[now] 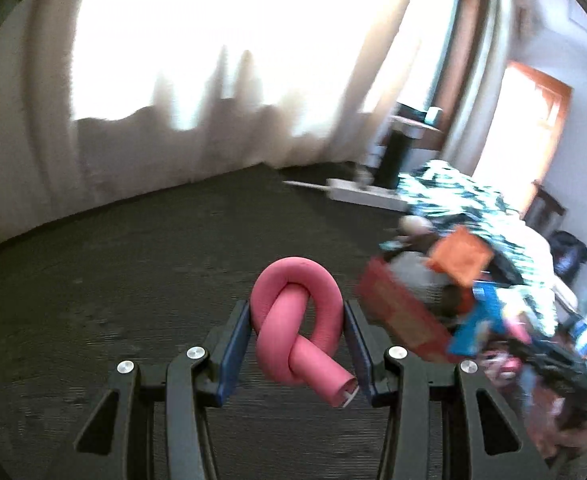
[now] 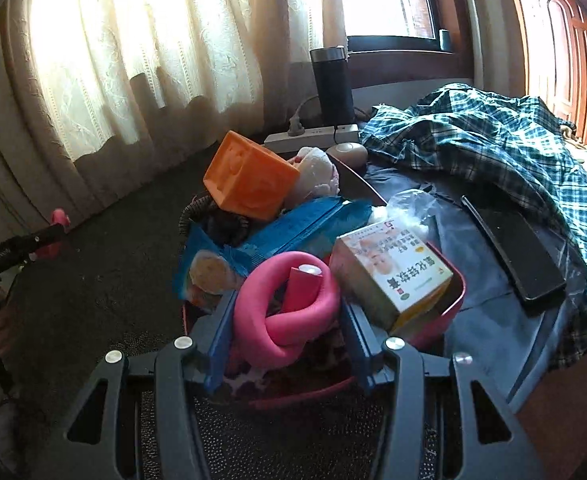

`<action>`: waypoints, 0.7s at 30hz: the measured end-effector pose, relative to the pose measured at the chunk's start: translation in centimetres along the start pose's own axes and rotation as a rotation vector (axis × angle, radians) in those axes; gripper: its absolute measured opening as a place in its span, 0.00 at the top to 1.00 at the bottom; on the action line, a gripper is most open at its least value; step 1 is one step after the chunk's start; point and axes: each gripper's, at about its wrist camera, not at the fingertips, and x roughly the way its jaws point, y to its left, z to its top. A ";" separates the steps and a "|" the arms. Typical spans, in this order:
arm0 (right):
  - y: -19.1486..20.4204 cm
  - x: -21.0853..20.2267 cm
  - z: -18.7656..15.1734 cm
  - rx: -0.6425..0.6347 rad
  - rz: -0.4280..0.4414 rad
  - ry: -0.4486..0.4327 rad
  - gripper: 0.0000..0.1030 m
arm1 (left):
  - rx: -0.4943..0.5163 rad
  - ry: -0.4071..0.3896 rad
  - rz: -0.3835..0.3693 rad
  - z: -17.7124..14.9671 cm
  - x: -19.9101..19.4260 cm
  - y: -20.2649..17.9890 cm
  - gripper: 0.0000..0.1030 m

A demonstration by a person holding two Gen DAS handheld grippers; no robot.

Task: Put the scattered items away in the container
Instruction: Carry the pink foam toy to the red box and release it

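In the left wrist view my left gripper [image 1: 296, 312] is shut on a pink foam tube tied in a knot [image 1: 295, 320], held above the dark carpet. The red container [image 1: 397, 312] shows blurred to its right. In the right wrist view my right gripper [image 2: 287, 304] is shut on a second knotted pink tube [image 2: 281, 312], held over the red container [image 2: 455, 292]. That container is piled with an orange cube [image 2: 249, 178], a white plush [image 2: 317, 178], a blue packet [image 2: 293, 228] and a medicine box [image 2: 389, 276]. The left gripper [image 2: 49, 236] with its pink tube is at the far left.
A plaid shirt [image 2: 493, 136] and a black flat device [image 2: 513, 248] lie on blue cloth to the right. A power strip [image 2: 313, 134] and a black tumbler [image 2: 331, 84] stand behind, by the curtain [image 2: 133, 60]. Dark carpet [image 2: 93, 280] spreads to the left.
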 end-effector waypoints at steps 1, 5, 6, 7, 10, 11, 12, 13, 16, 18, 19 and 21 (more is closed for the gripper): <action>-0.2 0.0 0.0 0.009 0.009 -0.005 0.47 | 0.008 0.003 -0.027 0.1 0.0 -1.0 0.53; -1.0 -0.6 -0.2 0.033 0.038 -0.033 0.37 | 0.059 0.021 -0.129 0.9 0.5 -5.9 0.53; -1.1 -1.0 -0.2 0.033 0.040 -0.048 0.34 | 0.073 0.027 -0.149 1.1 0.8 -7.1 0.53; -1.2 -1.6 -0.3 0.027 0.040 -0.068 0.30 | 0.084 0.033 -0.165 1.2 1.1 -8.1 0.53; -1.6 -3.8 -0.2 0.012 0.042 -0.149 0.22 | 0.124 0.063 -0.207 1.4 2.6 -11.6 0.53; -1.8 -4.3 -0.2 0.011 0.048 -0.165 0.22 | 0.133 0.073 -0.218 1.4 3.1 -12.4 0.53; -2.2 -4.8 -0.1 0.017 0.056 -0.181 0.22 | 0.142 0.084 -0.227 1.4 3.6 -13.2 0.53; -2.6 -5.4 -0.1 0.025 0.064 -0.199 0.22 | 0.153 0.098 -0.236 1.3 4.4 -14.2 0.53; -3.9 -6.5 0.0 0.055 0.072 -0.235 0.22 | 0.174 0.126 -0.240 1.3 6.2 -16.2 0.53; -4.8 -6.8 -0.1 0.081 0.071 -0.247 0.22 | 0.188 0.145 -0.232 1.2 7.5 -17.3 0.53; -5.1 -6.9 -0.2 0.091 0.071 -0.250 0.22 | 0.194 0.151 -0.226 1.1 8.0 -17.7 0.53; -5.7 -6.8 -0.3 0.105 0.075 -0.250 0.22 | 0.212 0.165 -0.207 1.0 9.0 -18.4 0.53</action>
